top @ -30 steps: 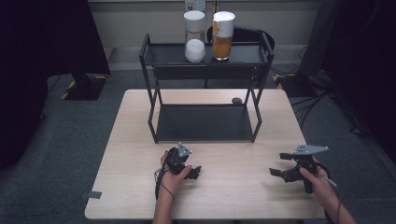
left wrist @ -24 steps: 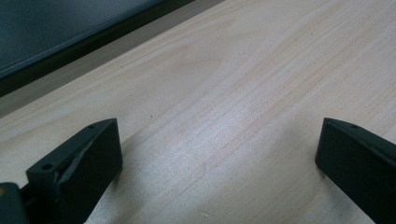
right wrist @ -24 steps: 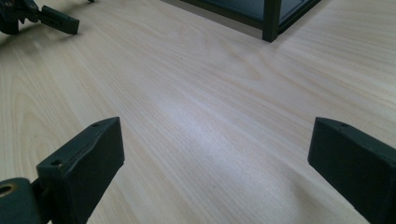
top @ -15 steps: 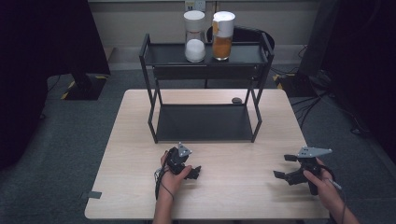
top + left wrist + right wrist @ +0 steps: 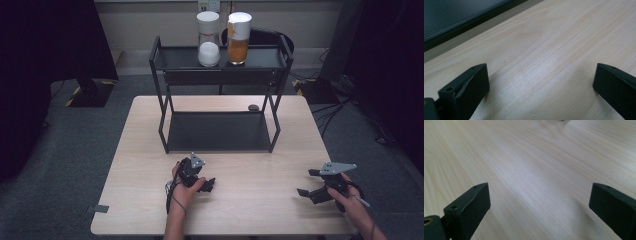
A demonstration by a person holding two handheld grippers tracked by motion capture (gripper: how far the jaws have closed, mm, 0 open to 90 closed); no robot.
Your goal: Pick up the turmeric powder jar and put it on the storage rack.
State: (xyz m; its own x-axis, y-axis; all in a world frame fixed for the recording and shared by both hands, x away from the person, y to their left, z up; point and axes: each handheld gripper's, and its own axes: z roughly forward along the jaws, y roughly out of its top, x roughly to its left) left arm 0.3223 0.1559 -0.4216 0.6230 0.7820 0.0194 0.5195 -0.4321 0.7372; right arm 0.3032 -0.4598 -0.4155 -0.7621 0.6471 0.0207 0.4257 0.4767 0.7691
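My left gripper [image 5: 206,184] rests low over the pale wooden table [image 5: 145,150], near its front edge, left of centre. A hand holds it. In the left gripper view its jaws stand wide apart around the gripper's centre [image 5: 541,75], with bare wood between them. My right gripper [image 5: 307,183] hovers at the front right, held by the other hand. The right gripper [image 5: 540,195] is open too, over bare wood. Two lidded jars stand on the rack's top shelf: one with white contents [image 5: 208,41] and one with orange contents [image 5: 239,40].
A black two-tier metal rack [image 5: 220,75] stands at the back middle of the table, and its lower shelf [image 5: 217,131] is bare. A small dark object [image 5: 253,107] lies on the table behind that shelf. Dark furniture and cables surround the table on grey carpet.
My right gripper has drifted slightly toward the table's front edge. The left gripper and the jars have stayed put.
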